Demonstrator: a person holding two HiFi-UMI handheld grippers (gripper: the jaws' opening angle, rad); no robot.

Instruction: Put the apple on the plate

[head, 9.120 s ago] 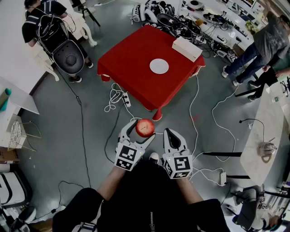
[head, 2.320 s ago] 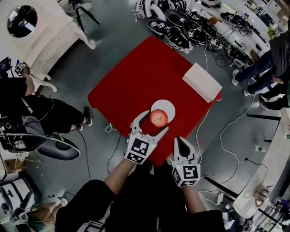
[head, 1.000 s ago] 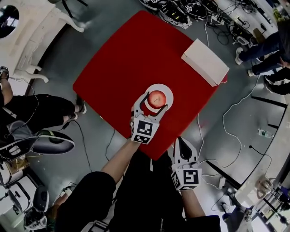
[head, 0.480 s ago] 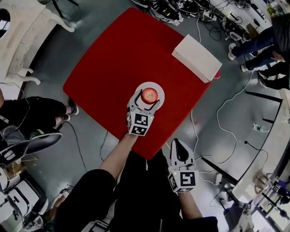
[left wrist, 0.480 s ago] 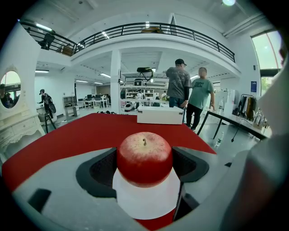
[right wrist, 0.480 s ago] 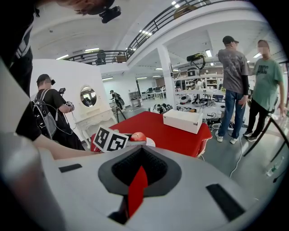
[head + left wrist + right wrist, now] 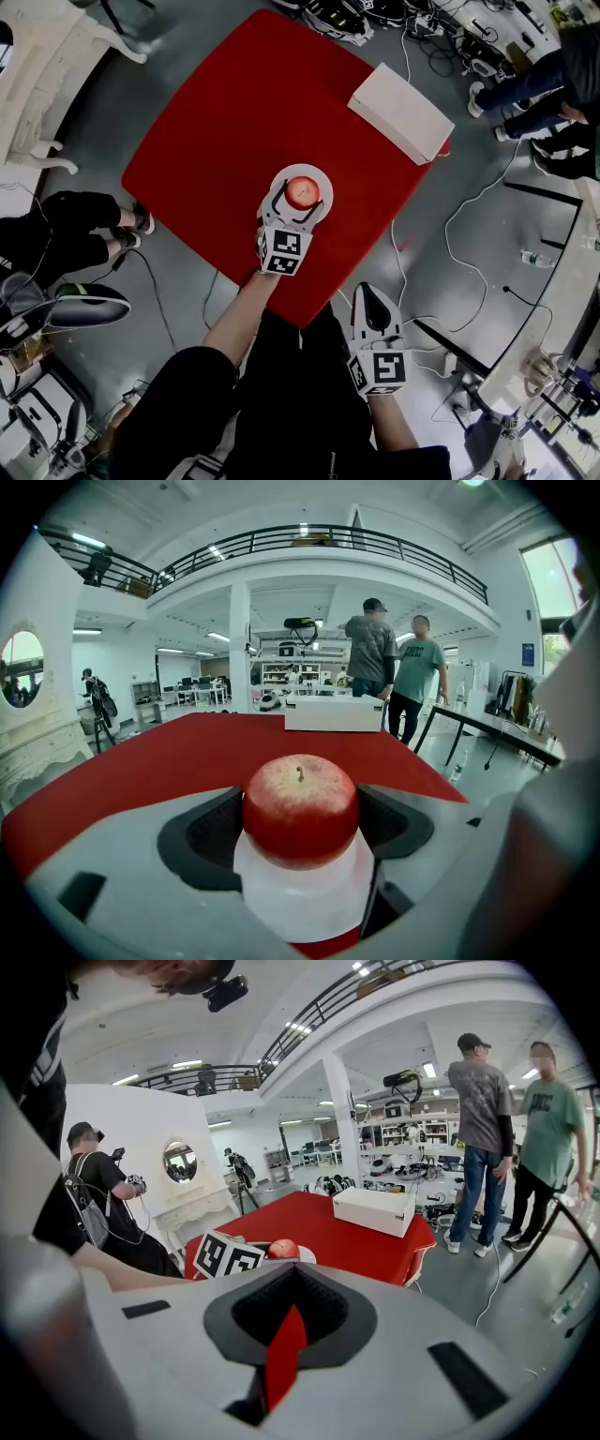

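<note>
Left gripper view shows my left gripper clamped on the round red apple, whose base seems to rest on the flat white round plate on the red-covered table. I judge this the setting-down step: next I should part these jaws gently and draw back level, so the apple does not roll. My right gripper hangs beside the table, jaws together, empty.

At table front edge: apple over plate.
Jaws of L gripper either side of apple; box behind, to the right, at far edge; R gripper off table, nearer person.
</note>
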